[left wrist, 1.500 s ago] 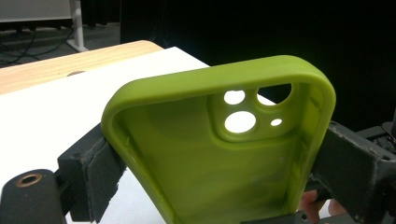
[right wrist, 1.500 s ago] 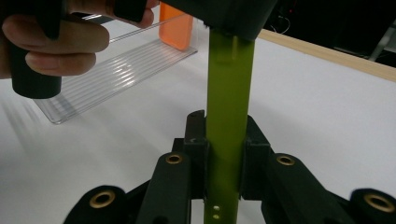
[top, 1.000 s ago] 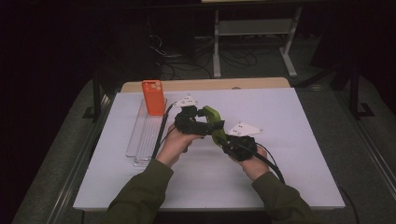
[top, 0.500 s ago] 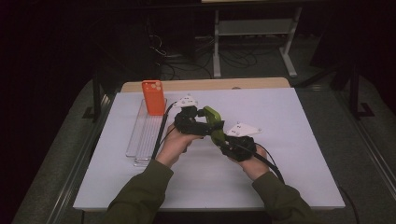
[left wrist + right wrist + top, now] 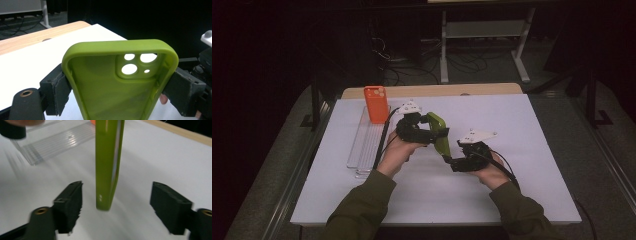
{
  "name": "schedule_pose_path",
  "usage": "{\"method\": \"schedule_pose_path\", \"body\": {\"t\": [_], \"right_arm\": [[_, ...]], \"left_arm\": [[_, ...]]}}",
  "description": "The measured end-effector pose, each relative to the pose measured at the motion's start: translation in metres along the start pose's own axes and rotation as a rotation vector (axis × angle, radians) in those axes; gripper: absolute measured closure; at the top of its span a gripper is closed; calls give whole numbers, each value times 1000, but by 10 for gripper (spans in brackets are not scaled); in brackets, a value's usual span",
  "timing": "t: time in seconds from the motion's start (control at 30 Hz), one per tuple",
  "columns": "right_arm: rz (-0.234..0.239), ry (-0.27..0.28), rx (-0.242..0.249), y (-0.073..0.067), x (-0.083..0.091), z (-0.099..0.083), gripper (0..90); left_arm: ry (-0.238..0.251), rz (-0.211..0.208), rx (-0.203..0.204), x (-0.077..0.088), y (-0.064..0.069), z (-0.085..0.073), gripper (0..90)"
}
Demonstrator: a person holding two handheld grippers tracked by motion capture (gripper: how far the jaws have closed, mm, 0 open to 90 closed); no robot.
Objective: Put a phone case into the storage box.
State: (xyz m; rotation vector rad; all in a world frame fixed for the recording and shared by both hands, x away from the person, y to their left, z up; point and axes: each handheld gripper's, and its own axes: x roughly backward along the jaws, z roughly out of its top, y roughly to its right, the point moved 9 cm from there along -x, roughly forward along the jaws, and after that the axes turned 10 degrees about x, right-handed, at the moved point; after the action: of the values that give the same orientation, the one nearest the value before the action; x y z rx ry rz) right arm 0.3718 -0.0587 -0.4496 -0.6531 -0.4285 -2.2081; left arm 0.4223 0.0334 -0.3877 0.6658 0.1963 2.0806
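Clamping the green phone case (image 5: 105, 87) by its long edges, the left gripper (image 5: 424, 131) holds it above the table's (image 5: 532, 130) middle. At its four o'clock, the right gripper (image 5: 116, 205) has just been opening, its jaws apart around the case's end without touching.

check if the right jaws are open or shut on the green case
Open. The right gripper has just been opening; its jaws stand clear of the green case on both sides, with gaps showing.

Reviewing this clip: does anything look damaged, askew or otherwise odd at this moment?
One small thing: the foam pad on the left gripper looks torn and ragged where it presses the green phone case. The right gripper has just been opening, its jaws clear of the case's lower end. Otherwise nothing stands out.
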Motion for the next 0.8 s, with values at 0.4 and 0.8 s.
{"method": "schedule_pose_path", "body": {"t": [0.4, 0.8], "right_arm": [[-9, -56, 9, 10, 15, -23, 6], [-37, -65, 65, 15, 37, -61, 7]], "left_arm": [[-12, 9, -6, 4, -3, 0, 162], [-6, 19, -10, 10, -6, 4, 162]]}}
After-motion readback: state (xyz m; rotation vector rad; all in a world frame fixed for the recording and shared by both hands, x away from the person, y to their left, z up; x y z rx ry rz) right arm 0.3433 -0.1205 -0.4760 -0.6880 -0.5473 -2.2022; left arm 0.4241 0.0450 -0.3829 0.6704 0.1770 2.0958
